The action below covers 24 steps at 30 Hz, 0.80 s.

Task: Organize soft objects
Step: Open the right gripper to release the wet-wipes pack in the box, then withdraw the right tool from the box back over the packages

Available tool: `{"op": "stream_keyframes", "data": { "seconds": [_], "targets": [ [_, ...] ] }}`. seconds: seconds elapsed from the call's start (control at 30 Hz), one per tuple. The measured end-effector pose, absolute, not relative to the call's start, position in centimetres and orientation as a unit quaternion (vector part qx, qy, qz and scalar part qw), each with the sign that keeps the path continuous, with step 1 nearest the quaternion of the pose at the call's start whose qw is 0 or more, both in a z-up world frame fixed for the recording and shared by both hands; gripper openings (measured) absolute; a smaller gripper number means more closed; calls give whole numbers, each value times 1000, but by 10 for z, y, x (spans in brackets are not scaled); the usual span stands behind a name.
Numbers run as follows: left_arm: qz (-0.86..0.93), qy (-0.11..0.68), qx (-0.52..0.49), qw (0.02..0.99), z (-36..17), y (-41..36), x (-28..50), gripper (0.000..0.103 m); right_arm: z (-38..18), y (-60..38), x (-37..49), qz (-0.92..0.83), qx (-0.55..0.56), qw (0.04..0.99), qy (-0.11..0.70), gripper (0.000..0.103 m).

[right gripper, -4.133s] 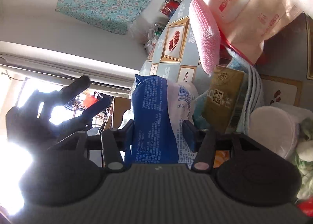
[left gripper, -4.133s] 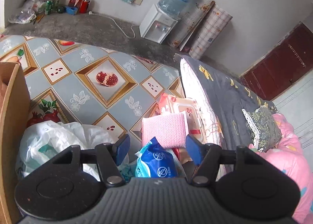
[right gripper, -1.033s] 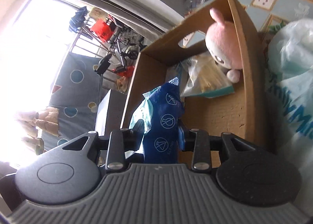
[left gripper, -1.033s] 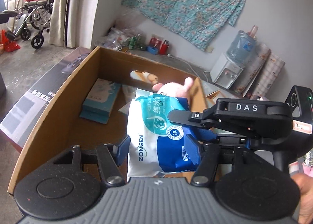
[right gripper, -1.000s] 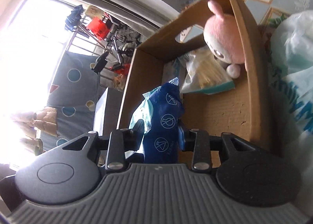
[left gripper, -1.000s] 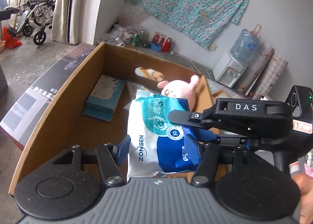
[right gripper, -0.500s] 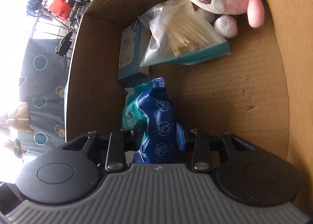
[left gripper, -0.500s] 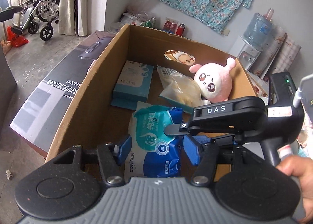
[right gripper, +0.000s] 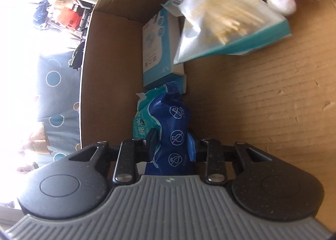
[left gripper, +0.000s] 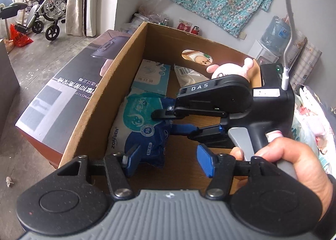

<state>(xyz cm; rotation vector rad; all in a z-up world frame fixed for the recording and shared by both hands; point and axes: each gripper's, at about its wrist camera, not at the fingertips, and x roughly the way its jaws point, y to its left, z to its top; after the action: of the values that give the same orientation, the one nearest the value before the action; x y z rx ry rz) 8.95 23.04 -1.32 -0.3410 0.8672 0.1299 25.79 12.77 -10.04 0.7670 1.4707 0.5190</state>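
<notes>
My right claw (right gripper: pixel 171 147) is down inside the cardboard box (left gripper: pixel 88 114), clamped on the blue end of a wet wipes pack (right gripper: pixel 166 131); its jaws have just been closing a little further, and the pack sits pinched between them. From the left wrist view I see the same right claw (left gripper: pixel 161 122) reaching in from the right, with a hand (left gripper: pixel 294 164) wrapped around its grey handle, and the wet wipes pack (left gripper: pixel 136 126) lying low against the box's left wall, white and teal at the far end, dark blue at the near end. My left claw (left gripper: pixel 170 161) hangs over the near edge of the box with its jaws apart; the left finger (left gripper: pixel 131 160) looks just beside or touching the blue end of the pack, and I cannot tell which, while the right finger is clear of it, so nothing is gripped there. Farther into the box a light blue carton (left gripper: pixel 153 78) lies flat just beyond the pack, a clear bag with a teal edge (right gripper: pixel 226 26) lies beside the carton toward the back wall, and a pink plush toy (left gripper: pixel 231 68) sits in the far right corner, partly hidden behind the right claw's body. A large dark printed box (left gripper: pixel 63 101) rests on the floor just outside the cardboard box's left wall.
</notes>
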Motion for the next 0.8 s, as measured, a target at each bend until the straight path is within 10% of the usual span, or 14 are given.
{"op": "stream_keyframes", "data": {
  "seconds": [0.8],
  "targets": [
    [-49, 306, -97, 946, 62, 122, 47, 96, 90, -65, 167, 321, 284, 805, 411, 85]
  ]
}}
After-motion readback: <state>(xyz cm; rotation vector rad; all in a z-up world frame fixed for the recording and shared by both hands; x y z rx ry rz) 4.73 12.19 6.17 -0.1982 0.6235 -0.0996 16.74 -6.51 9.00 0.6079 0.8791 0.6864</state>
